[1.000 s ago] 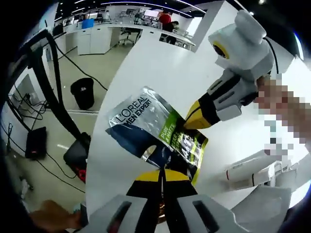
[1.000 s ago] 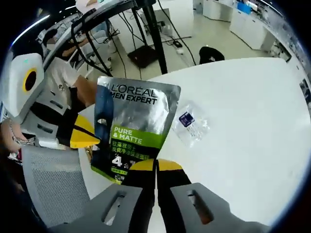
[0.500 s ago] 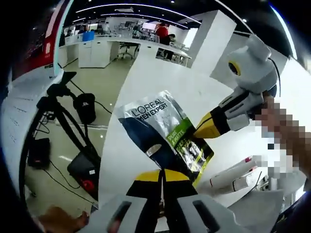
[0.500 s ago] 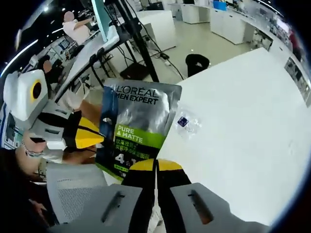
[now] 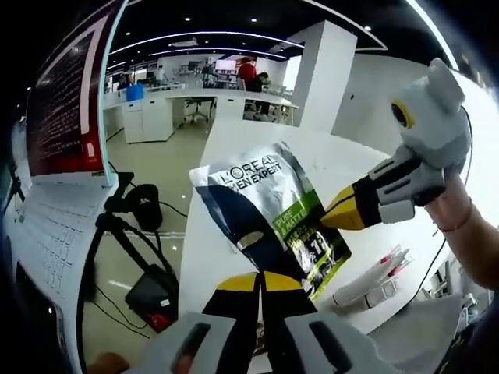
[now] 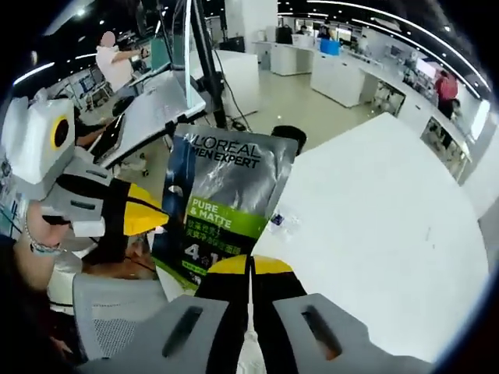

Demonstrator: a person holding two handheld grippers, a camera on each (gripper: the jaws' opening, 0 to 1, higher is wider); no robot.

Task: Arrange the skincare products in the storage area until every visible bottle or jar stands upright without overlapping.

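A silver, blue and green L'Oreal Men Expert pouch point(image 5: 265, 214) is held in the air above the white table point(image 5: 234, 156). My left gripper point(image 5: 262, 279) is shut on its near edge. My right gripper point(image 5: 337, 216) comes in from the right and pinches the pouch's side. In the right gripper view the same pouch point(image 6: 222, 202) stands upright, with the right gripper point(image 6: 250, 265) shut on its lower edge and the left gripper point(image 6: 152, 219) clamped on its left side. White tubes point(image 5: 370, 282) lie on the table to the right.
A small clear packet point(image 6: 282, 221) lies on the white table point(image 6: 382, 226) just behind the pouch. A grey mesh chair point(image 6: 117, 327) stands at the lower left. A tripod point(image 5: 125, 226) and a black bin point(image 5: 148, 204) are on the floor beside the table edge, with a laptop screen point(image 5: 66, 117) at the left.
Both cameras have tilted and swung, so the room behind has shifted and the table looks farther off. The pouch stays held by both grippers in the same grip.
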